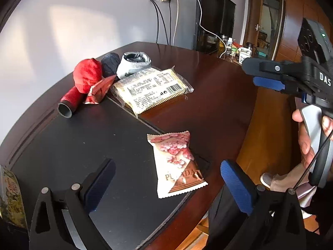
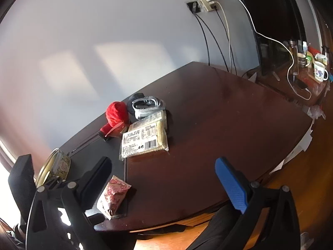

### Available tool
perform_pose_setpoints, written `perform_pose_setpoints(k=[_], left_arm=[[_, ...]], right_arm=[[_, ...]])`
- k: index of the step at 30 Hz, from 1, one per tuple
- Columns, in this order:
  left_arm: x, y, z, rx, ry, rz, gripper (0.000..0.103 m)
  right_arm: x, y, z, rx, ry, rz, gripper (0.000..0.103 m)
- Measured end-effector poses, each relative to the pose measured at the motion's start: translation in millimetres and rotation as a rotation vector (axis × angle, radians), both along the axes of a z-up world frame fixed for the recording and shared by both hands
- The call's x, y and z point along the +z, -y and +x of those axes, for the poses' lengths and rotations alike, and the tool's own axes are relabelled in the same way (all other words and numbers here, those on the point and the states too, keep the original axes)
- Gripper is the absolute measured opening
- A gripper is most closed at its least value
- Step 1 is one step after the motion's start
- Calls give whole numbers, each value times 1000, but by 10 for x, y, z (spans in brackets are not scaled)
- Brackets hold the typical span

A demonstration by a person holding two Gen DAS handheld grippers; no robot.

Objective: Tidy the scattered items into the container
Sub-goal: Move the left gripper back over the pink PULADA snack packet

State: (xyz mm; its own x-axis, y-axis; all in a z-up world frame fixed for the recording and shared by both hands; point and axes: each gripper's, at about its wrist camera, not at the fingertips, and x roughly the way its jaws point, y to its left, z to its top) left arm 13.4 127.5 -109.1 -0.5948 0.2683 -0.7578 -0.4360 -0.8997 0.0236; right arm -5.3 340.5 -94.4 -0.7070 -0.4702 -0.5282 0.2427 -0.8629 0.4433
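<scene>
A pink snack packet lies near the table's front edge. My left gripper hovers open just above it, one finger on each side. My right gripper is also open and holds nothing; in the left wrist view it hangs off to the right in a hand. Farther back lie a clear cracker pack, a small red packet, a red tube, and red, dark blue and grey sock balls. A round patterned container stands at the left edge.
The dark wooden table is bare on its right half and ends close at the front over a wooden floor. Behind it are a wall with hanging cables, a TV and mugs on a sideboard.
</scene>
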Motion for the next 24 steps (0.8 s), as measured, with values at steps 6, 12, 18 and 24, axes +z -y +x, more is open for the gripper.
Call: perform_pose_setpoints(k=[6,12,18,24], left_arm=[[-46,-97,-49,12,-14,-13,102],[-137,-121,-121,27,-2,-49,102],[-175,34,-227,97,-6,-100,102],[-177,370,-365,207,8,-110,102]], right_arm=[[-29,-53,13,3,3,-12,103],[-59,-93,5,14,-3,-10,103],[-69,-131,-8,15,3,-22,103],[-39,-122,-24,25,-11,-22,103]])
